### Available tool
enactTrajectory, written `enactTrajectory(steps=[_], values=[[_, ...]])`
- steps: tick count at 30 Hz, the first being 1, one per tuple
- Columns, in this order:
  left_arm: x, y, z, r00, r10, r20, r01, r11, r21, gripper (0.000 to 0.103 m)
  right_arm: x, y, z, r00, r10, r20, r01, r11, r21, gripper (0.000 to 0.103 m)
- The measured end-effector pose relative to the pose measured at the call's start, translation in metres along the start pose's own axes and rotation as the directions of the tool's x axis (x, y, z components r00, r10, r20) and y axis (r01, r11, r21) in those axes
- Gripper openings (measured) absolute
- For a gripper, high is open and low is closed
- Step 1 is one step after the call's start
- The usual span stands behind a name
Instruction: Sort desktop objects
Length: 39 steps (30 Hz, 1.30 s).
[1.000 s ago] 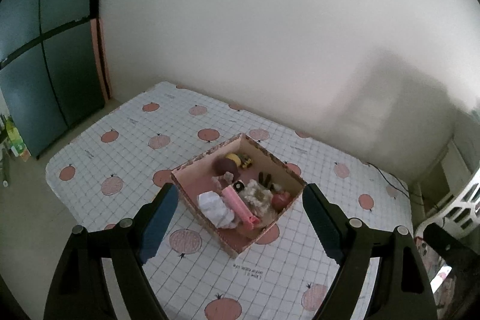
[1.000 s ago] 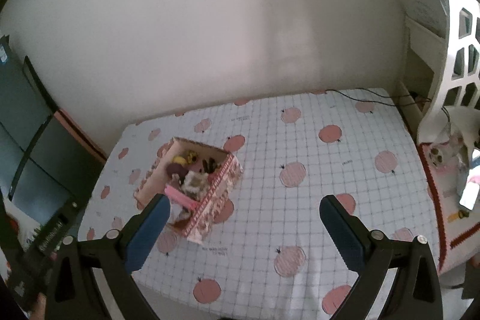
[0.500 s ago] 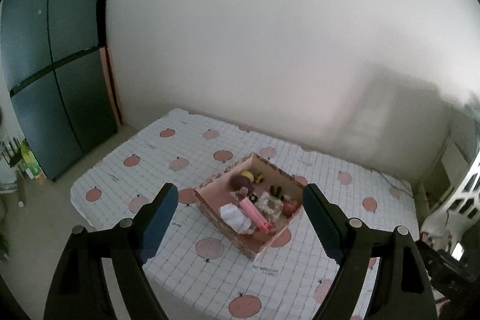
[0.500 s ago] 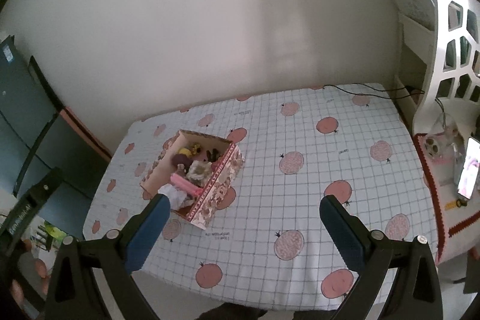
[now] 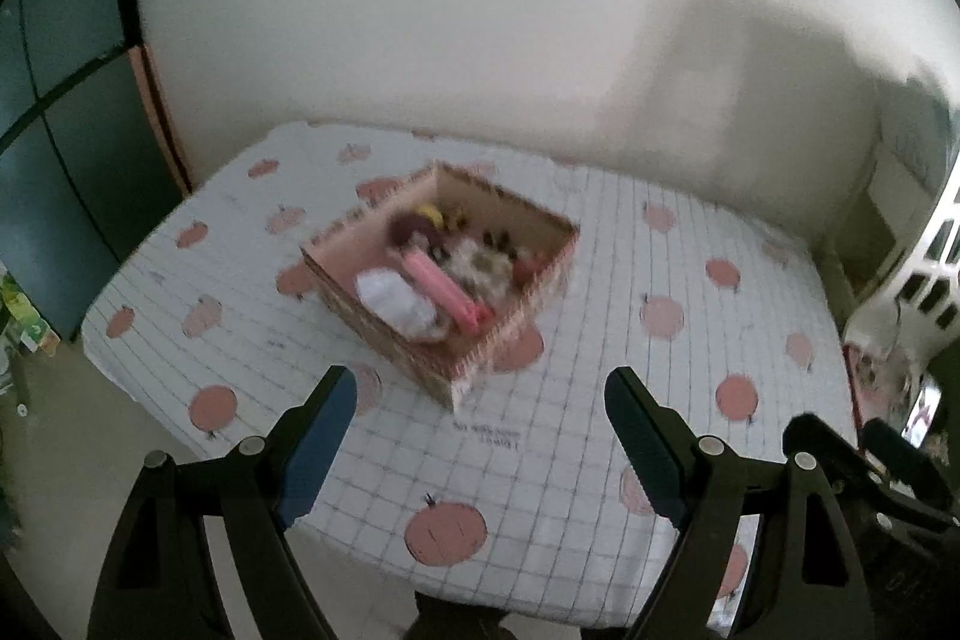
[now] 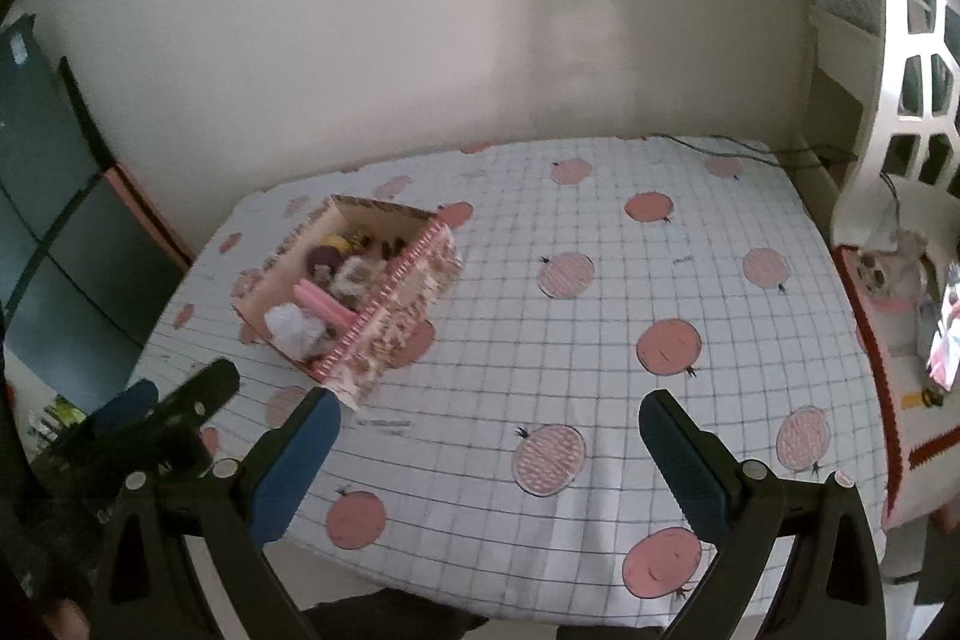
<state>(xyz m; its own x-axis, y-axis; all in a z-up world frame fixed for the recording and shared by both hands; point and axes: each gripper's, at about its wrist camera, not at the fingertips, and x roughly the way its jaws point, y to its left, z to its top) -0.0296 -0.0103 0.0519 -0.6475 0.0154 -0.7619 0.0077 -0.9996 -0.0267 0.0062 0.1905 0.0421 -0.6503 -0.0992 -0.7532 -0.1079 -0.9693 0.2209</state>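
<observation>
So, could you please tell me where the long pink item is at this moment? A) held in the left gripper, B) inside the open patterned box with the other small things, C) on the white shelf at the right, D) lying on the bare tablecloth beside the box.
B: the long pink item lies inside the patterned box, next to a white crumpled thing; both grippers are open and empty.

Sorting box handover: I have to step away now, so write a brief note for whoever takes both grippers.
Left gripper: open, empty, above the table's near edge.
Right gripper: open, empty, over bare tablecloth.
Box: on the table's left part, holding a pink stick, white wad and blurred small items.
Done: nothing laid out on the cloth.
Left: all the sorting.
</observation>
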Motion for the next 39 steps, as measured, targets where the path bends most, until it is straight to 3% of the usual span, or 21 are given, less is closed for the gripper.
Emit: enactTrajectory(steps=[5,12,17,28,39], values=[[0.027,-0.005,-0.018,0.997,0.034,-0.064,-0.033,0.999,0.012,0.086,0.011,-0.008,-0.009,0.999,-0.030,0.021,0.031,0.999,-0.044,0.101],[0.044,-0.001,-0.027,0.995,0.064,-0.073,-0.067,0.997,-0.039,0.086,0.022,-0.013,-0.007,0.998,-0.042,0.044,0.043,0.999,-0.013,0.101],[0.053,-0.007,-0.029,0.993,0.091,-0.069,-0.092,0.996,-0.015,0.086,0.027,-0.007,-0.007,0.998,-0.042,0.041,0.044,0.999,-0.026,0.102],[0.057,0.002,-0.033,0.992,0.105,-0.076,-0.109,0.992,-0.061,0.086,0.036,0.005,-0.012,0.998,-0.060,0.006,0.060,0.996,-0.069,0.103],[0.054,-0.003,-0.033,0.991,0.122,-0.056,-0.124,0.992,-0.037,0.085,0.035,0.015,-0.014,0.997,-0.079,0.015,0.080,0.991,-0.107,0.103]])
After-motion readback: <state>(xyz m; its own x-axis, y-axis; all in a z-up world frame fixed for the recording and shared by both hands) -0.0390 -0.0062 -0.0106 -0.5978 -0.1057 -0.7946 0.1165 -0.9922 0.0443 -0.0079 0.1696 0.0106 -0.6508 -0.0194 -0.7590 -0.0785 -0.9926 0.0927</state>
